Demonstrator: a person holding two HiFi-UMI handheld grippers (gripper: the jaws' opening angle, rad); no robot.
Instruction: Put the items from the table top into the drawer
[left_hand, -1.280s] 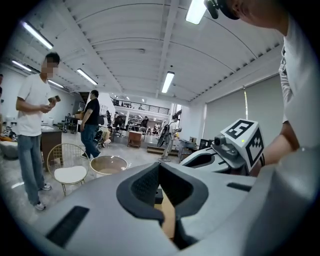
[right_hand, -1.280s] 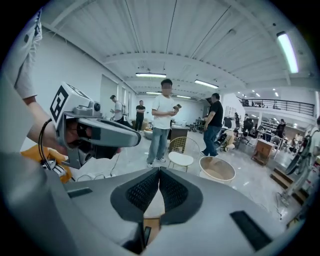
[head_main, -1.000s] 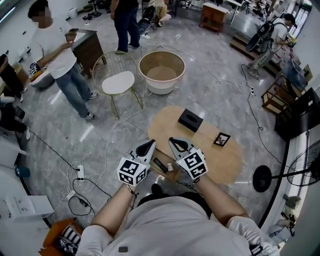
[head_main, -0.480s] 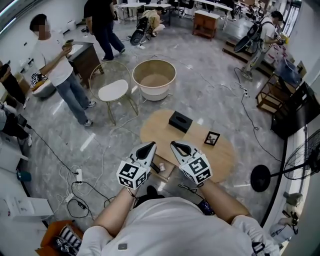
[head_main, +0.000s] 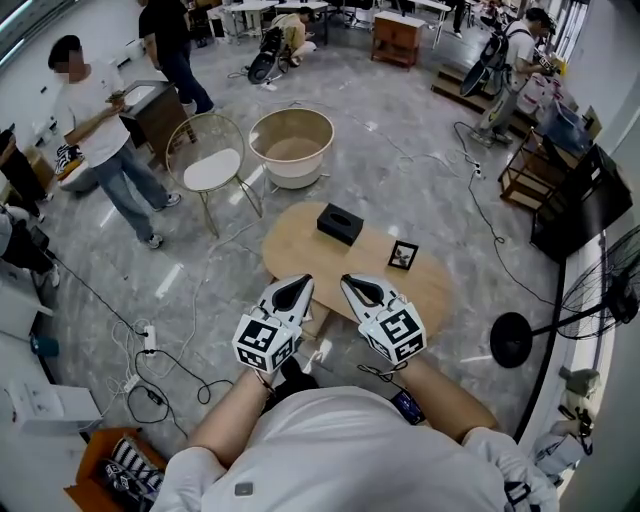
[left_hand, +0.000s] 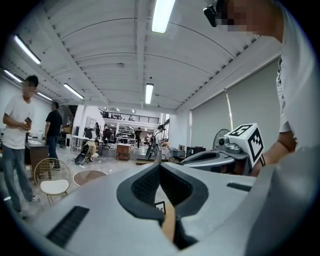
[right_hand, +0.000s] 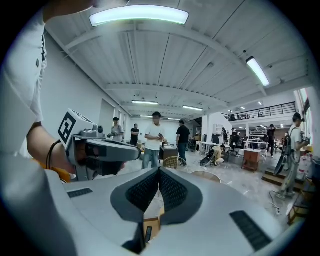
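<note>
Hanging side by side over the near edge of the oval wooden tabletop (head_main: 300, 250), the left tool (head_main: 294, 286) and the right tool (head_main: 352, 284) each have their jaws pressed together with nothing between them. Below the tools, at the tabletop's near edge, a wooden drawer (head_main: 318, 324) stands pulled out. The right gripper view shows a slim dark item (right_hand: 147, 233) lying in it. Farther across the tabletop, apart from both tools, sit a black tissue box (head_main: 340, 223) and, nearer the tabletop's right end, a small black picture frame (head_main: 403, 256).
</note>
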